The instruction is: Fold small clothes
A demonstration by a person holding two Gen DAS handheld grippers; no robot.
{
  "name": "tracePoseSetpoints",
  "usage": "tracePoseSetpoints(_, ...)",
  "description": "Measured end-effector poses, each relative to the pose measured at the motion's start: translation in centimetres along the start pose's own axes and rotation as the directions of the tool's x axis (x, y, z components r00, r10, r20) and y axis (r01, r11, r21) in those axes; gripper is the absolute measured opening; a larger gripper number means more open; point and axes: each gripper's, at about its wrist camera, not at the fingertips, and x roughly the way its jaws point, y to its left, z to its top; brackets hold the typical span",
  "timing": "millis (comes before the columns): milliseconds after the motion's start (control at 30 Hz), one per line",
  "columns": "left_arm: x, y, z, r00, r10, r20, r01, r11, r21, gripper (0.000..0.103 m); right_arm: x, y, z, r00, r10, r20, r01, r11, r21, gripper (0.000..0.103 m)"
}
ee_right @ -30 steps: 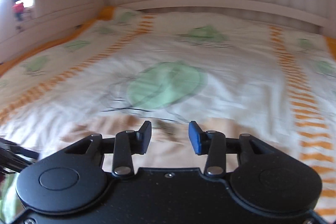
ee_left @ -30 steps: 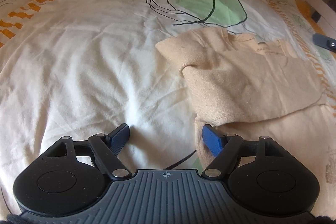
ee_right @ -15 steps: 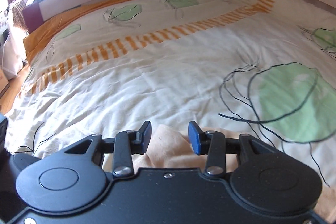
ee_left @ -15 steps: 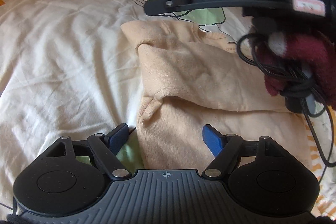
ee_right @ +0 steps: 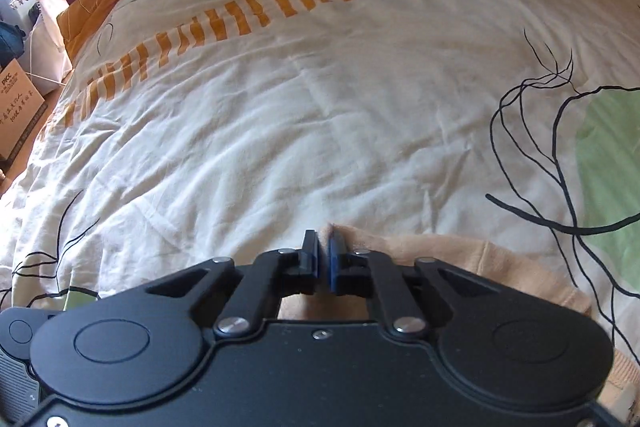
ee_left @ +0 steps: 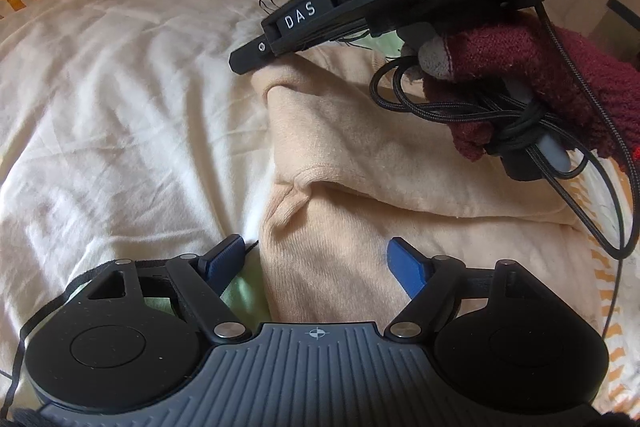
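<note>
A small beige garment point(ee_left: 360, 155) lies partly folded on the bed, one layer laid across another. My left gripper point(ee_left: 316, 259) is open, its blue fingers straddling the garment's near left edge. My right gripper point(ee_right: 324, 255) is shut on the garment's far corner point(ee_right: 460, 251), a bit of beige fabric pinched between its pads. In the left wrist view the right gripper point(ee_left: 256, 55) reaches in from the upper right with its tip at that corner, held by a hand in a dark red glove point(ee_left: 540, 79).
The white duvet point(ee_right: 280, 127) with green leaf prints and orange striped bands covers the bed. A black cable point(ee_left: 440, 107) loops under the gloved hand. Cardboard box point(ee_right: 16, 107) and clutter stand beside the bed at far left.
The right gripper has swung left, come down on the garment's far corner and closed on it. The left gripper has shifted right over the garment's near edge and stays open.
</note>
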Motion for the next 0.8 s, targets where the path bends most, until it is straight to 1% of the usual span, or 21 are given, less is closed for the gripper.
tracePoseSetpoints(67, -0.1, -0.2, -0.2, 1.000, 0.007, 0.003, -0.007, 1.000, 0.006, 0.077, -0.4, -0.2, 0.1, 0.999, -0.013, 0.045, 0.012, 0.999, 0.033, 0.012)
tracePoseSetpoints(167, 0.0, -0.4, -0.5, 1.000, 0.016, 0.005, -0.016, 1.000, 0.015, 0.078, -0.7, -1.3, 0.6, 0.991, -0.075, 0.112, 0.063, 0.992, 0.110, 0.012)
tracePoseSetpoints(233, 0.0, -0.4, -0.6, 1.000, 0.018, 0.007, -0.018, 1.000, 0.013, 0.078, -0.4, -1.8, 0.8, 0.986, -0.113, 0.123, 0.096, 0.985, 0.140, 0.012)
tracePoseSetpoints(367, -0.1, -0.4, -0.3, 1.000, 0.015, 0.003, -0.015, 1.000, 0.000, 0.078, 1.0, -2.3, 0.9, 0.984, -0.143, 0.110, 0.124, 0.979, 0.163, 0.012)
tracePoseSetpoints(400, -0.1, -0.3, -0.3, 1.000, 0.011, 0.001, -0.011, 1.000, -0.002, 0.078, 1.4, -2.3, 0.8, 0.986, -0.134, 0.101, 0.116, 0.979, 0.167, 0.019)
tracePoseSetpoints(467, -0.2, -0.1, -0.1, 1.000, 0.002, -0.001, -0.002, 1.000, -0.006, 0.078, 1.6, -2.1, 0.8, 0.982, -0.138, 0.127, 0.115, 0.978, 0.173, 0.021)
tracePoseSetpoints(533, -0.3, 0.3, 0.1, 1.000, -0.008, 0.000, 0.008, 1.000, -0.015, 0.077, 0.4, -2.0, 0.8, 0.971, -0.137, 0.199, 0.098, 0.976, 0.194, 0.021)
tracePoseSetpoints(567, -0.4, 0.4, 0.2, 1.000, -0.013, 0.000, 0.013, 1.000, -0.022, 0.077, -0.5, -2.0, 0.9, 0.961, -0.146, 0.235, 0.098, 0.974, 0.206, 0.021)
tracePoseSetpoints(600, -0.5, 0.5, 0.3, 1.000, -0.016, 0.000, 0.016, 1.000, -0.022, 0.077, -1.8, -2.1, 0.8, 0.949, -0.156, 0.274, 0.096, 0.971, 0.219, 0.024)
tracePoseSetpoints(667, -0.8, 0.4, 0.5, 1.000, -0.006, 0.015, 0.006, 1.000, 0.006, 0.077, -4.6, -2.4, 0.3, 0.929, -0.170, 0.330, 0.091, 0.966, 0.243, 0.024)
tracePoseSetpoints(733, -1.3, 0.0, 0.6, 0.999, 0.010, 0.043, -0.012, 0.999, 0.052, 0.077, -7.9, -2.8, -1.0, 0.909, -0.215, 0.357, 0.122, 0.956, 0.266, 0.024)
tracePoseSetpoints(800, -2.0, -0.4, 0.8, 0.996, 0.019, 0.085, -0.027, 0.995, 0.097, 0.077, -11.2, -3.3, -3.4, 0.890, -0.277, 0.362, 0.169, 0.938, 0.301, 0.025)
